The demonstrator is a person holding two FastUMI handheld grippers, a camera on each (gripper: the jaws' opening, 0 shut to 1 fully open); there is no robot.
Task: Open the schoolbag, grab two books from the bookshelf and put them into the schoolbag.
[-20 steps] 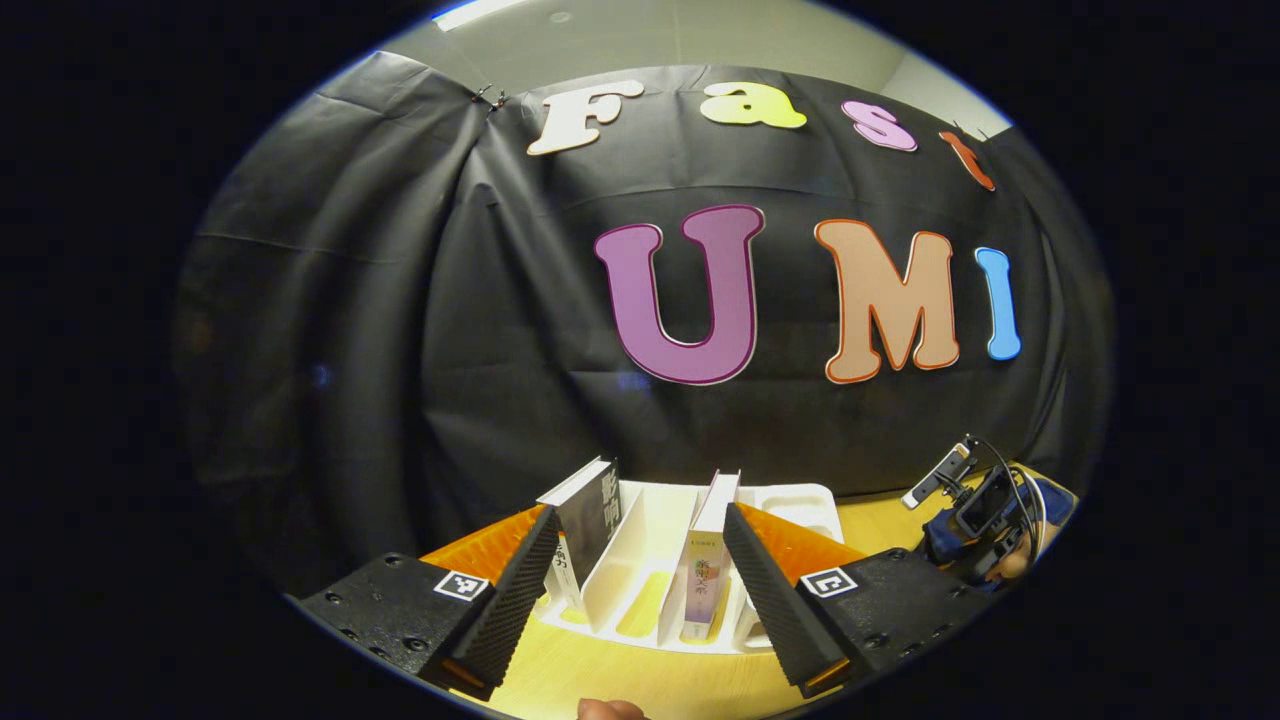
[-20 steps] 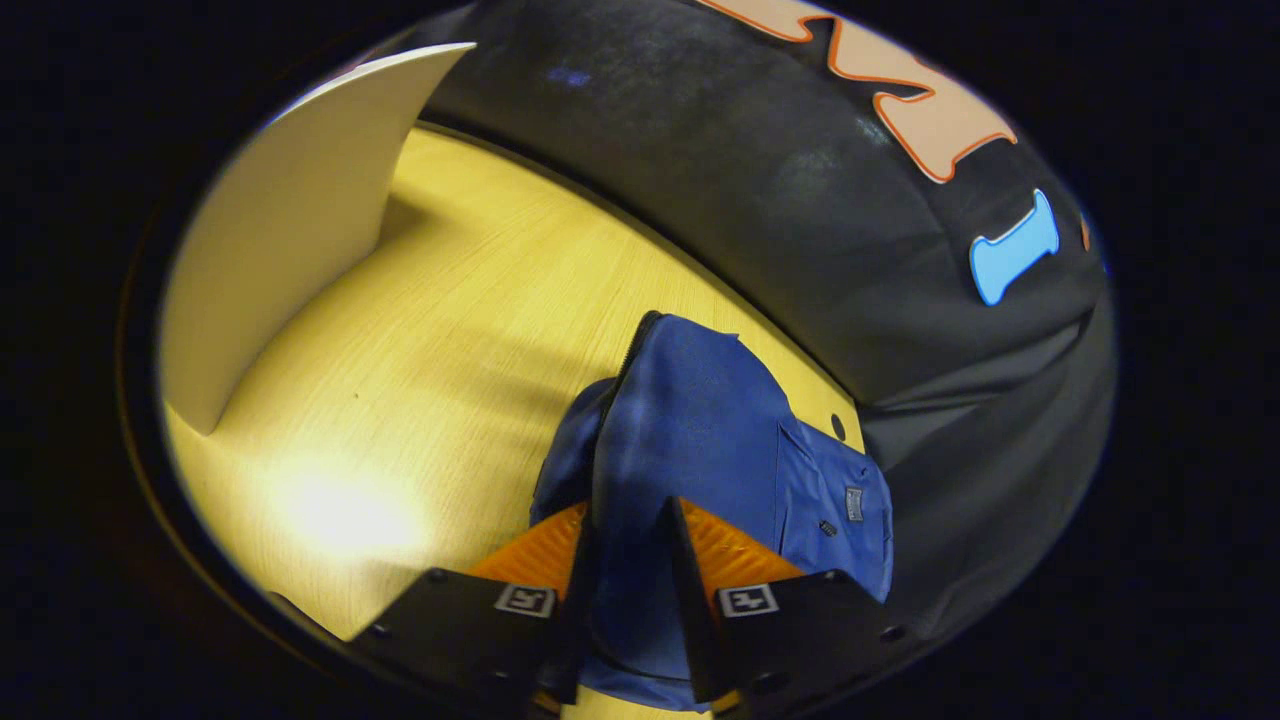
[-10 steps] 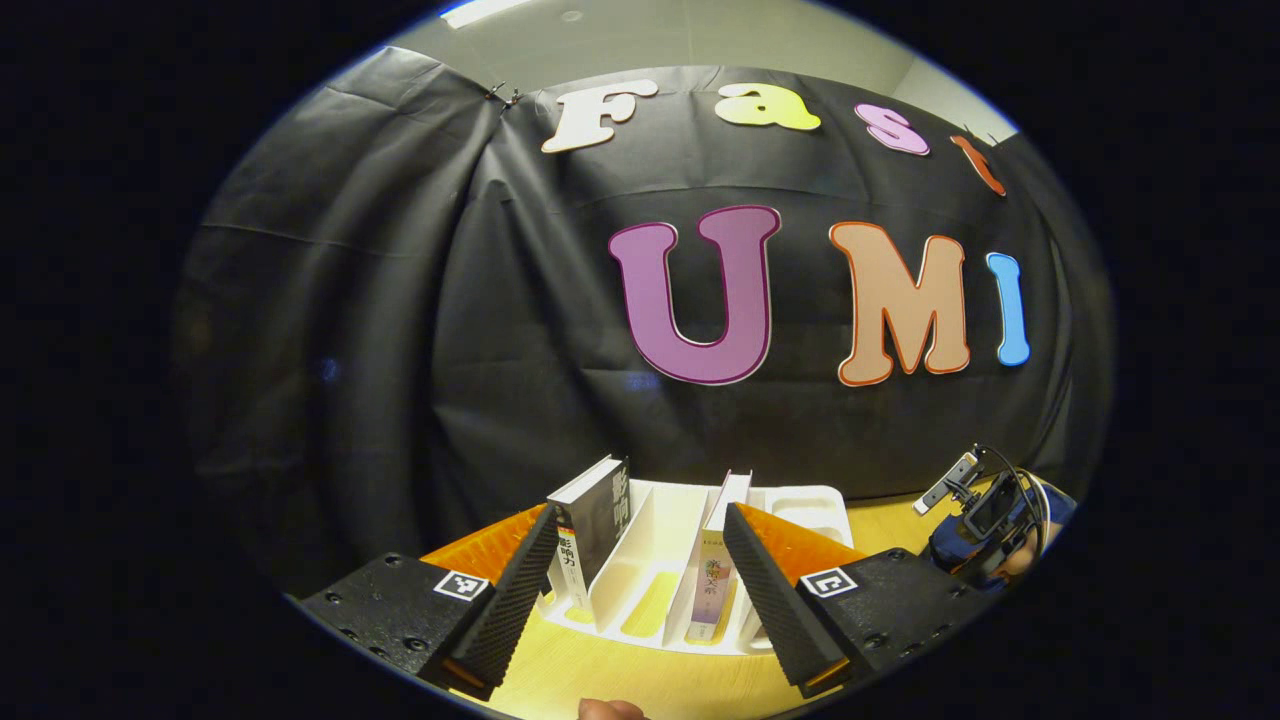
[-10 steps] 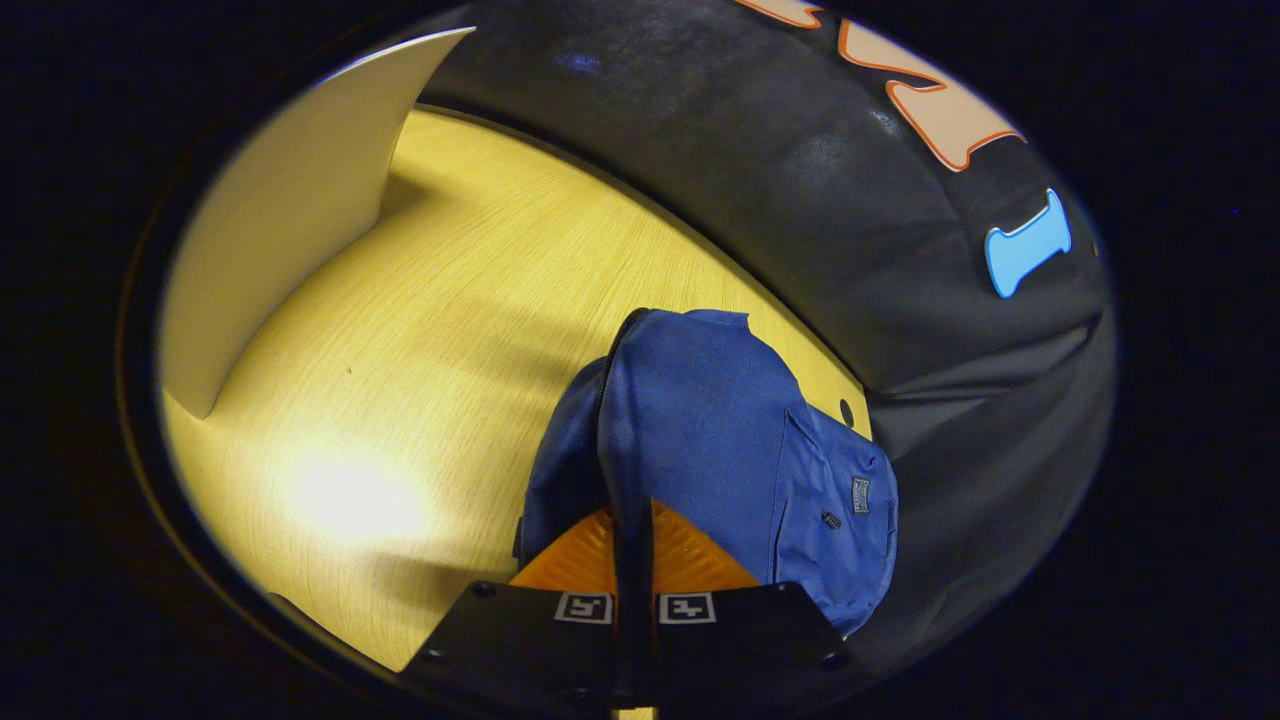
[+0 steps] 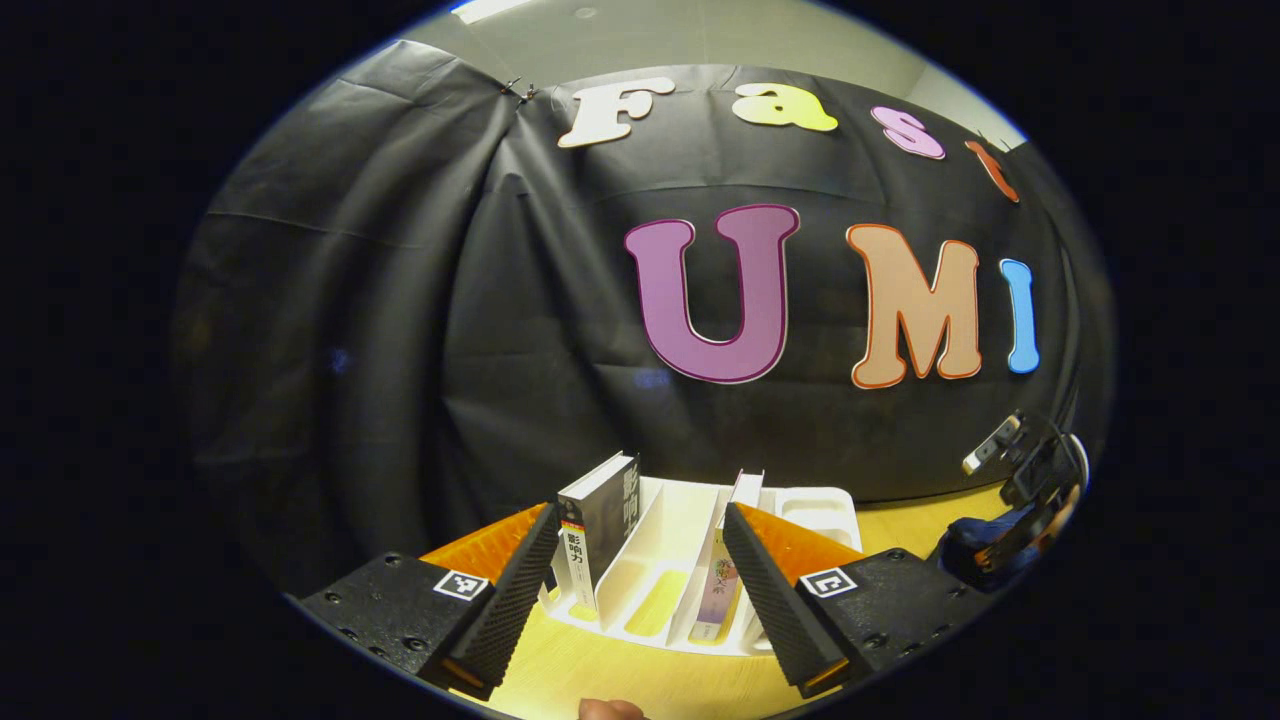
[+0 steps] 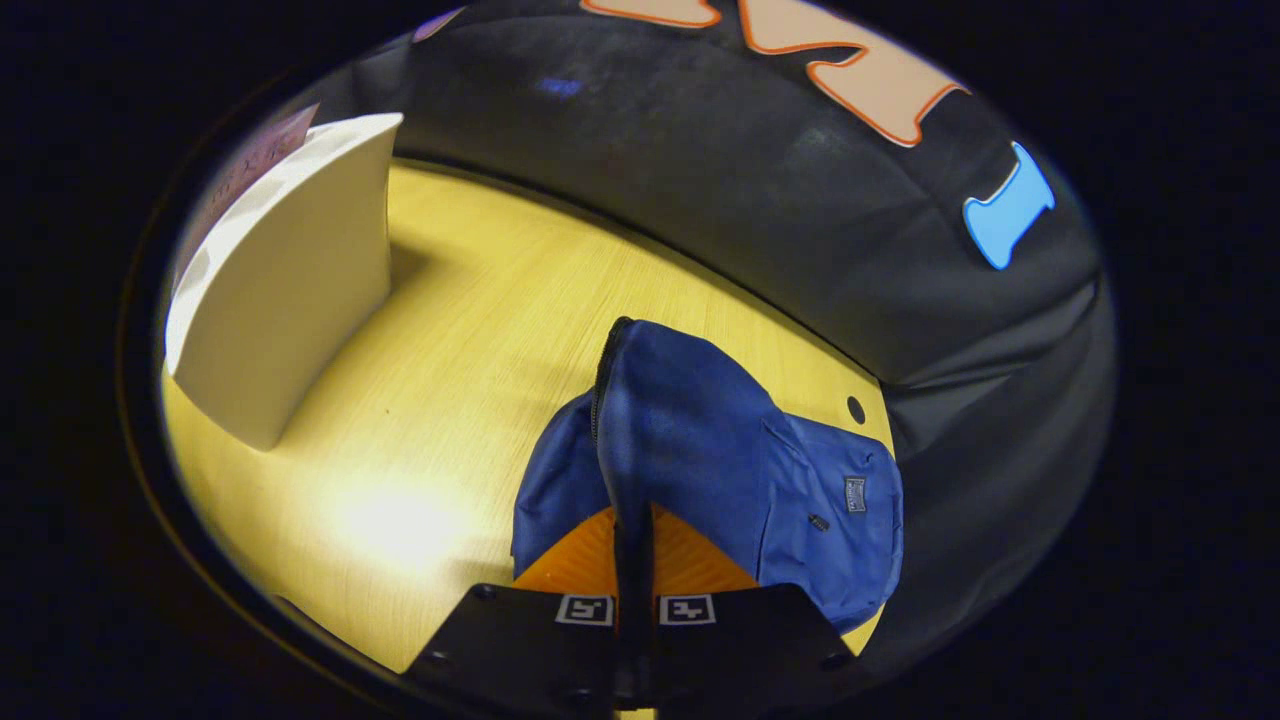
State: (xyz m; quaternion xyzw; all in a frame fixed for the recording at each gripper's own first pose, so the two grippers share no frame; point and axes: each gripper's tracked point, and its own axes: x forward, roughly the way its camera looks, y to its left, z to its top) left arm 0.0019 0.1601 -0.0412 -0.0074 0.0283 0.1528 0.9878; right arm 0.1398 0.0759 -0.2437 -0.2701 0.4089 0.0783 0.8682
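The left claw (image 5: pixel 637 590) is wide open in front of the white bookshelf (image 5: pixel 690 560) on the yellow worktop (image 6: pixel 480 330). A dark book (image 5: pixel 598 525) stands in the shelf's left slot. A pale book (image 5: pixel 728 560) leans in a slot to its right. The blue schoolbag (image 6: pixel 700 450) lies on the worktop, well to the right of the bookshelf, close to the black cloth wall (image 6: pixel 800 200). The right claw (image 6: pixel 633 530) is closed tight, pinching a fold of the schoolbag beside its zipper (image 6: pixel 600 380).
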